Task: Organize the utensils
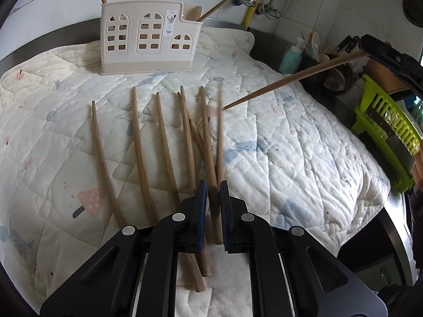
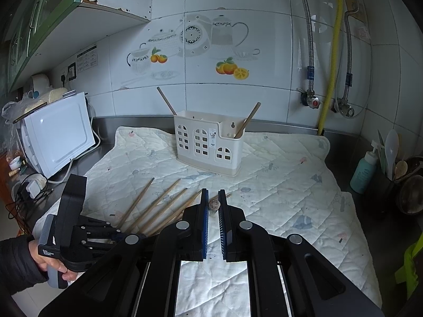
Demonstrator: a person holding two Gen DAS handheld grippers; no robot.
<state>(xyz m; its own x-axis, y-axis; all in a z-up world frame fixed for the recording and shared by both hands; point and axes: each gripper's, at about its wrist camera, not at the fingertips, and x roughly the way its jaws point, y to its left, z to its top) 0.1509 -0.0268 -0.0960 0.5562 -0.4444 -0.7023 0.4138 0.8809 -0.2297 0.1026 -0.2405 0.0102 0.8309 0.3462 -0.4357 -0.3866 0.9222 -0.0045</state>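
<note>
Left fingers: my left gripper (image 1: pixel 213 211) is low over the quilted mat (image 1: pixel 290 158), its fingers nearly together around the near end of one chopstick (image 1: pixel 219 142). They look pinched on it, taking the thick end so the tip can lead.

Right fingers: my right gripper (image 2: pixel 213 219) is raised and pinching another chopstick; from its own camera I see only the butt end (image 2: pixel 214 204) between the pads. In the left view that held stick (image 1: pixel 290 79) slants in from the right, tip down toward the row.

Loose chopsticks: the remaining chopsticks (image 1: pixel 164 153) lie on the mat in a rough fan, tips pointing toward the holder; two or three cross near my left fingers, so I grip at the end, where the one I want is easiest to separate.

Utensil holder: the cream holder (image 2: pixel 208 142) stands upright at the back of the mat, well apart from the row, with two sticks leaning out of it, one on either side.

Mat: it covers the steel surface (image 2: pixel 341 158), probably to stop the sticks rolling.

Judgement: sorting is partly done; both held sticks likely go to the holder next. The crossed sticks could be dragged along when I lift.
</note>
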